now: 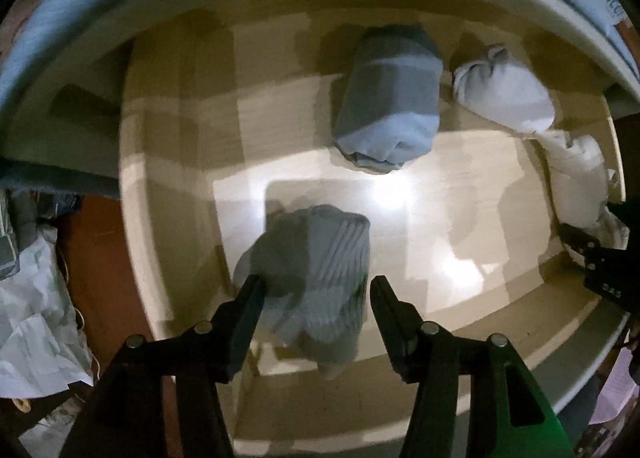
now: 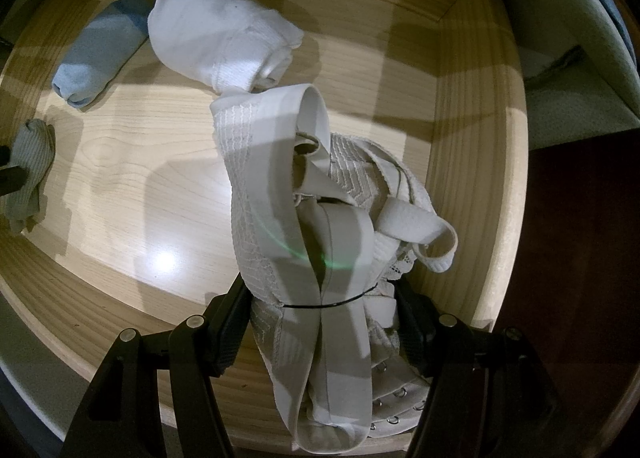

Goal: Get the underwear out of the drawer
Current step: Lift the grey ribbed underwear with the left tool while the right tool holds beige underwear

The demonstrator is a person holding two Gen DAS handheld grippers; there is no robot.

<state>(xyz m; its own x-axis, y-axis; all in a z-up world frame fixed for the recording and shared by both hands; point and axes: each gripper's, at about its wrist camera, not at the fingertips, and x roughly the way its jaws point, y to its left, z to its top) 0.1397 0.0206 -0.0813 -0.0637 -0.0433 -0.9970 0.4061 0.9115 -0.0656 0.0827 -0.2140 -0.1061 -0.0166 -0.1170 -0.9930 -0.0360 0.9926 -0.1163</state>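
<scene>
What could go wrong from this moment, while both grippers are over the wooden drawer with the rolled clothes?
1. The right gripper clamps the white bra bundle low down; its loose elastic strap hangs free and could catch on the pale wooden drawer wall when lifted.
2. The left gripper is open around the grey ribbed roll, which lies close to the drawer's edge and may slip when gripped.

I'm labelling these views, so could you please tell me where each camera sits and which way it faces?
Left wrist: on the left tongs, looking down into the drawer; open fingers straddle a grey roll.
Right wrist: on the right tongs, looking down; fingers clamp white underwear.
Shared: drawer, grey roll, blue roll.
</scene>
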